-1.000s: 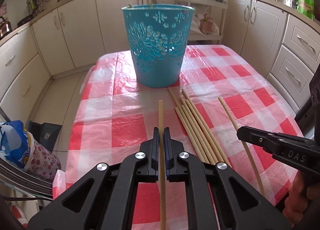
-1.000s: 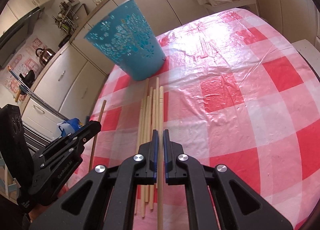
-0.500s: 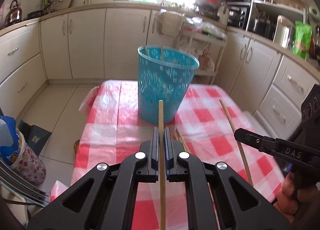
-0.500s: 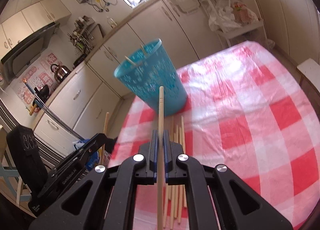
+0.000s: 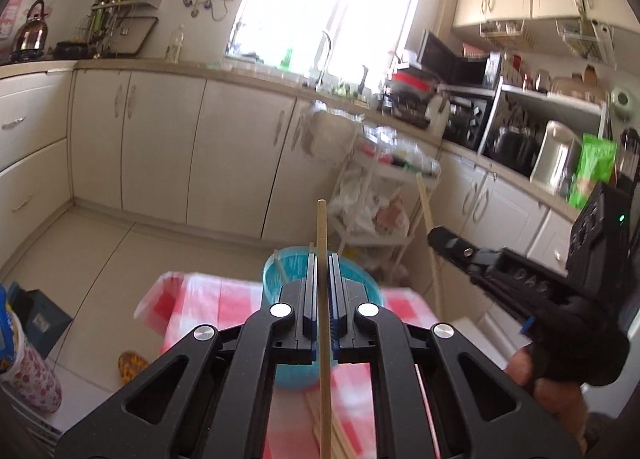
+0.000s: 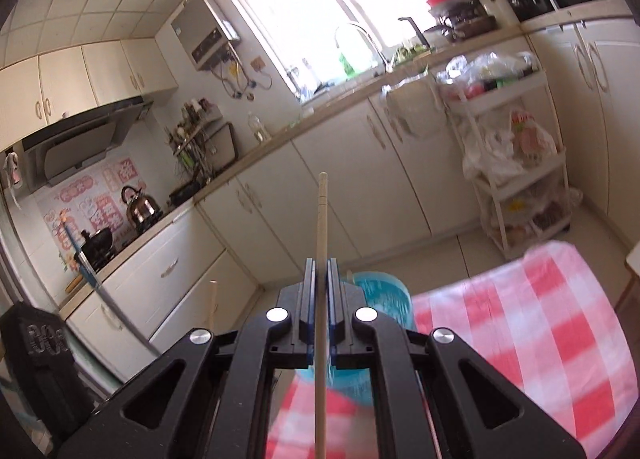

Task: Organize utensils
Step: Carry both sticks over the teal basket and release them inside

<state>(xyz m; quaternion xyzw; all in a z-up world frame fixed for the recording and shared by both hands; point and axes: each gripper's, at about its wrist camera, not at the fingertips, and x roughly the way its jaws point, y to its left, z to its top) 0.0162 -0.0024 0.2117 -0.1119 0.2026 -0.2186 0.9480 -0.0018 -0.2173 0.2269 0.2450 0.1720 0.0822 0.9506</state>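
A chopstick (image 5: 322, 243) is clamped in the left gripper (image 5: 321, 279), another (image 6: 321, 219) in the right gripper (image 6: 319, 283) — both pointed forward; the blue basket (image 5: 288, 271) is seen just ahead, below.

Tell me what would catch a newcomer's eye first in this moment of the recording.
Front and centre, each hand-held gripper is shut on a single wooden chopstick: the left hand-held gripper holds its chopstick pointing up and away, and the right hand-held gripper holds its chopstick the same way. Just behind the fingers sits the blue basket on the red-checked tablecloth, with a few chopsticks already in it.
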